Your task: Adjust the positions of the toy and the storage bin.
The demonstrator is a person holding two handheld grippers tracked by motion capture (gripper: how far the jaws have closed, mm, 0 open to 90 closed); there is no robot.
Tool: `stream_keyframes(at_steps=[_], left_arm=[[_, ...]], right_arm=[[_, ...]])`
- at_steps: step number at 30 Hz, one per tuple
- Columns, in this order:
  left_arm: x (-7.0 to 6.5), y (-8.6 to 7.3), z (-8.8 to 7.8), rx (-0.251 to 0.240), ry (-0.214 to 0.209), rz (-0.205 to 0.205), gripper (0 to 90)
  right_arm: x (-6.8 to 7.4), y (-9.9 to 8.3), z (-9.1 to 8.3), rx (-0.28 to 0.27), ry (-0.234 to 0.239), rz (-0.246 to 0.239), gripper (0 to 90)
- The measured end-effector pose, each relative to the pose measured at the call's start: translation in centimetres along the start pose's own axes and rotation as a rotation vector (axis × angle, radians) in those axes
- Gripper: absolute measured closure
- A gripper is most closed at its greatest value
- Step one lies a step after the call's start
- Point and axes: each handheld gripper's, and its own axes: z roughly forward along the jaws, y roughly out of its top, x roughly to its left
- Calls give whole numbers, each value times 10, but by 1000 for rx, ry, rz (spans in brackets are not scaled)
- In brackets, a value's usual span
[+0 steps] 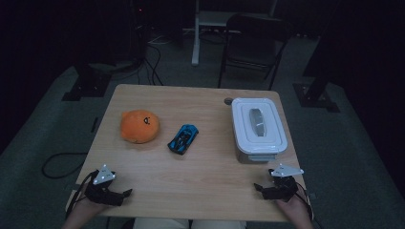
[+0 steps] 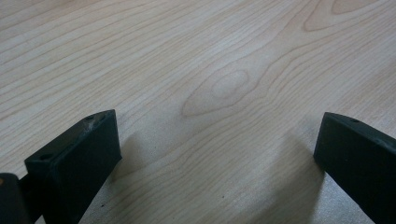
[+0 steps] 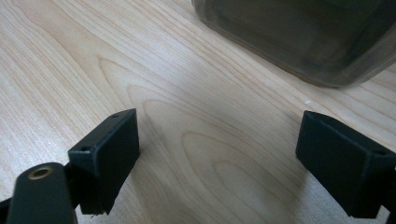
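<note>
On the wooden table (image 1: 200,167) lie an orange plush toy (image 1: 139,126) with a dark face, a blue toy car (image 1: 183,139) and a white lidded container (image 1: 258,128). My left gripper (image 1: 125,194) rests at the table's front left corner, open, with bare wood between its jaws. At the front right, just in front of the container, my right gripper (image 1: 259,188) is open too. In the left gripper view its gripper (image 2: 217,154) stands wide over the wood. In the right gripper view that gripper (image 3: 217,149) faces the container's wall (image 3: 308,37).
A small round hole (image 1: 228,101) sits near the table's far edge. Behind the table stand a dark folding chair (image 1: 253,43) and a white post (image 1: 196,33). Cables (image 1: 62,164) lie on the grey floor at the left.
</note>
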Motion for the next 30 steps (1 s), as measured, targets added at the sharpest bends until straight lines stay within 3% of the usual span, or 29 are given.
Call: stream_keyframes(at_steps=[7, 17, 30], left_arm=[[-1, 0, 0, 0, 2, -4, 10], [-7, 5, 0, 40, 37, -42, 11], [-6, 11, 4, 45, 39, -43, 11]], right_arm=[[0, 0, 0, -2, 2, -1, 137], [0, 0, 0, -2, 2, -1, 136], [0, 0, 0, 1, -1, 2, 127]])
